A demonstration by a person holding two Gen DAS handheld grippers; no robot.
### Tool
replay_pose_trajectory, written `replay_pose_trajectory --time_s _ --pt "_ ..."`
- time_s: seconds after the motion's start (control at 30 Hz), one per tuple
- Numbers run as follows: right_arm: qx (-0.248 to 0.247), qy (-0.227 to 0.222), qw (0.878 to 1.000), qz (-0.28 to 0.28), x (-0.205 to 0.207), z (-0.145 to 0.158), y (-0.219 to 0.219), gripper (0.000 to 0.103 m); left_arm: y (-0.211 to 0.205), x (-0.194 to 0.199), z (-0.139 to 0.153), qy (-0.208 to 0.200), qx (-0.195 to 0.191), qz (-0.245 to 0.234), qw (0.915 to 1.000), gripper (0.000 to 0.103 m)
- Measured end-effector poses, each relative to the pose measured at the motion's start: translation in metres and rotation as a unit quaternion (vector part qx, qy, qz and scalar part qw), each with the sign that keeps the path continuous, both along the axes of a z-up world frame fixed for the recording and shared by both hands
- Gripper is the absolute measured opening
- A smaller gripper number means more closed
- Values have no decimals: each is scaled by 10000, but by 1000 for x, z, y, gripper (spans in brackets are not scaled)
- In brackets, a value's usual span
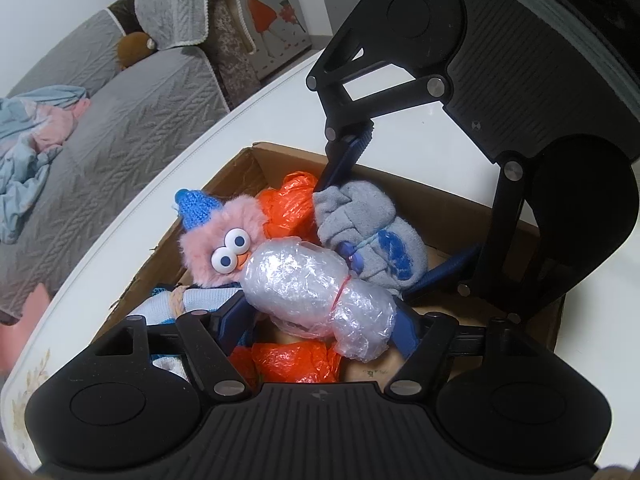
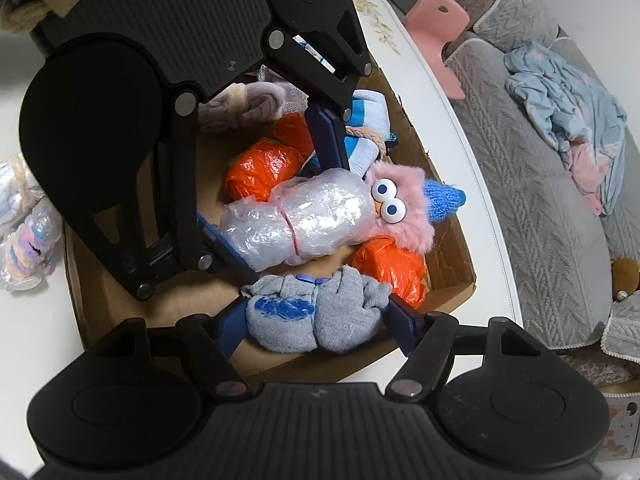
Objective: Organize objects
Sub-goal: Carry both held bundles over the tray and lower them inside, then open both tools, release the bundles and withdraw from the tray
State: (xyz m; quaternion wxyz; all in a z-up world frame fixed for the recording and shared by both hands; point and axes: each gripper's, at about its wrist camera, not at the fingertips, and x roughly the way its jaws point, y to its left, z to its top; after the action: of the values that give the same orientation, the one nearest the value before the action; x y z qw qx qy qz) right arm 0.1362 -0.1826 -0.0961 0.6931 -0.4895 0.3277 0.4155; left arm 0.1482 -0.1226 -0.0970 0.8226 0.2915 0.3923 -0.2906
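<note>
A clear-wrapped bundle (image 1: 316, 292) is clenched by the left tongs (image 1: 320, 320), a grey sock roll (image 2: 320, 316) by the right tongs (image 2: 316, 320), above a cardboard box (image 1: 240, 168).

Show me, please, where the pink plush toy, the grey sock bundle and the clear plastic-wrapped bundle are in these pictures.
pink plush toy (image 1: 216, 236): left wrist view, on its furry face beside the eyes.
grey sock bundle (image 2: 320, 316): right wrist view, on its middle.
clear plastic-wrapped bundle (image 1: 304, 280): left wrist view, on the larger lobe.
</note>
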Motion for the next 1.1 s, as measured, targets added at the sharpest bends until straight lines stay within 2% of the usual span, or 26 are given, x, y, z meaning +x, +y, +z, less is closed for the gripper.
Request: replay_pose_trajectory --time_s 0.13,0.3,0.53,0.8,1.1 --pt "17 -58 10000 -7 -2 1 0 75 0 -2 1 -14 -46 35 10000 79" --pt "72 -68 9999 -20 4 4 2 75 0 -2 4 -5 -114 69 9999 80" --pt "54 -101 9999 -34 4 6 1 77 5 -8 13 -27 -261 89 9996 86" --pt "71 -188 9998 -30 2 9 2 77 6 -14 16 -27 -320 92 9994 86" --pt "298 -189 9992 -161 -2 17 0 78 27 -23 31 -84 -564 388 9976 88"
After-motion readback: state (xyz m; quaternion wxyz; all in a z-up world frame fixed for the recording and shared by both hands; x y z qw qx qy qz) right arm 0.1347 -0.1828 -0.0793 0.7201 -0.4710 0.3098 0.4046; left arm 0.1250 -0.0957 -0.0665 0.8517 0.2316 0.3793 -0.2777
